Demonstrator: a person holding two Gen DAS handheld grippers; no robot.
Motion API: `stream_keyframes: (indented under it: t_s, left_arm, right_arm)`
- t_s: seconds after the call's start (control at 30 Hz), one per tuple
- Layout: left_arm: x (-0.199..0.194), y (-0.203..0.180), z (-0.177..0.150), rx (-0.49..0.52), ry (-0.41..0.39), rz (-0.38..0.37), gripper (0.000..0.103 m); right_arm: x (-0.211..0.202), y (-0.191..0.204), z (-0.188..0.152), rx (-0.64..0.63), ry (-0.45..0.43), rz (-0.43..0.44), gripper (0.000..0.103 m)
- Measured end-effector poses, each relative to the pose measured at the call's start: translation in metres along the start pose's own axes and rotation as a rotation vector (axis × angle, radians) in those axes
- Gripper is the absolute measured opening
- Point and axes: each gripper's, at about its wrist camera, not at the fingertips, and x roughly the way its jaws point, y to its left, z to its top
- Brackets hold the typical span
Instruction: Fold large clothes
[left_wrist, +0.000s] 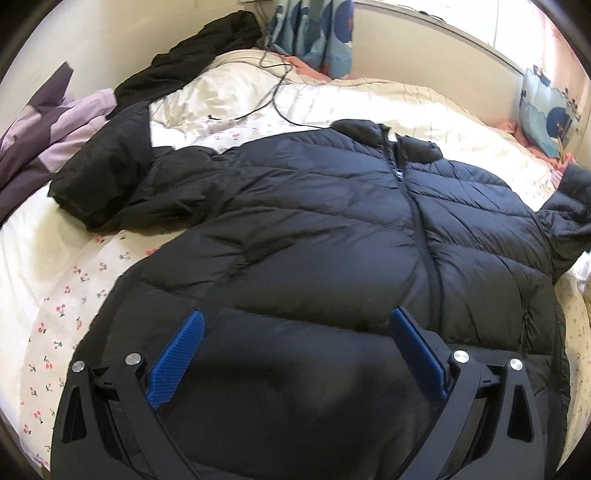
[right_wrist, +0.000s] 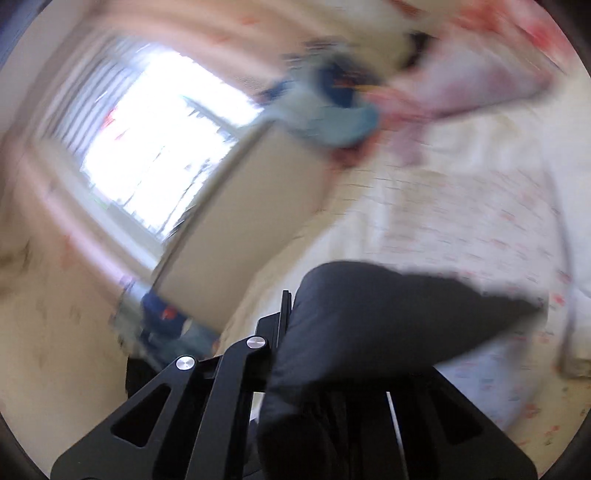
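Lifting a sleeve (right_wrist: 369, 332) of the black puffer jacket (left_wrist: 332, 229), my right tool (right_wrist: 291, 325) has its jaws clamped on the dark fabric; the cloth bunches over the fingers and hides the pads. The right wrist view is smeared, so I cannot place the pinch more exactly than near the sleeve's end. I judge the grip is taken there so the sleeve can be carried across the body as a first fold.

My left tool (left_wrist: 295, 343) is spread wide above the jacket's hem, its blue pads (left_wrist: 181, 354) well apart with nothing between them. I keep it there, I judge, ready to pin or take the lower edge while the sleeve travels.

Front up and zipped, the jacket lies across the bed (left_wrist: 74, 280) on a cherry-print sheet, its other sleeve (left_wrist: 103, 177) flung out toward a purple garment (left_wrist: 48, 125). Spreading it flat exposes both sleeves and the centre zip (left_wrist: 399, 173) as fold lines. A thin black cable (left_wrist: 273, 92) lies on the bedding beyond the collar, clear of the jacket.
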Motion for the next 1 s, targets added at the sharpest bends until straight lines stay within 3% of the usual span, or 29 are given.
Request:
stream_keyframes:
  t_s: [0.1, 0.23, 0.3, 0.4, 0.47, 0.53, 0.6, 0.63, 0.7, 0.83, 0.93, 1.0]
  left_arm:
    - [-0.005, 0.015, 0.002, -0.023, -0.006, -0.001, 0.096]
    - [-0.013, 0.036, 0.006, -0.067, -0.023, -0.003, 0.096]
    - [-0.016, 0.05, 0.008, -0.096, -0.031, 0.0, 0.096]
    - [-0.017, 0.067, 0.01, -0.128, -0.034, 0.012, 0.096]
    - [-0.016, 0.077, 0.012, -0.148, -0.029, 0.019, 0.096]
    - [-0.016, 0.088, 0.012, -0.172, -0.024, 0.023, 0.096]
    - [-0.016, 0.099, 0.012, -0.199, -0.017, 0.018, 0.096]
    - [-0.016, 0.103, 0.012, -0.21, -0.015, 0.011, 0.096]
    - [-0.017, 0.109, 0.011, -0.228, -0.014, -0.002, 0.096]
    - [-0.012, 0.109, 0.011, -0.239, 0.004, -0.007, 0.096]
    - [-0.011, 0.103, 0.011, -0.234, 0.019, -0.038, 0.096]
    - [-0.013, 0.099, 0.011, -0.217, 0.013, -0.031, 0.096]
  right_arm:
    - [0.006, 0.084, -0.026, -0.163, 0.027, 0.081, 0.008]
    - [0.024, 0.197, -0.102, -0.409, 0.131, 0.199, 0.008]
    - [0.037, 0.24, -0.149, -0.52, 0.194, 0.235, 0.008]
    - [0.058, 0.286, -0.25, -0.697, 0.343, 0.278, 0.009]
    - [0.072, 0.291, -0.311, -0.75, 0.502, 0.286, 0.022]
    - [0.093, 0.281, -0.384, -0.785, 0.761, 0.249, 0.071]
    - [0.099, 0.265, -0.429, -0.825, 0.923, 0.196, 0.075]
    - [0.094, 0.26, -0.445, -0.866, 0.955, 0.178, 0.079]
    - [0.077, 0.257, -0.445, -0.86, 0.975, 0.275, 0.091]
    - [0.069, 0.248, -0.426, -0.774, 1.097, 0.395, 0.096]
    - [0.064, 0.243, -0.391, -0.703, 1.082, 0.381, 0.096]
    - [0.06, 0.232, -0.37, -0.604, 1.111, 0.316, 0.096]
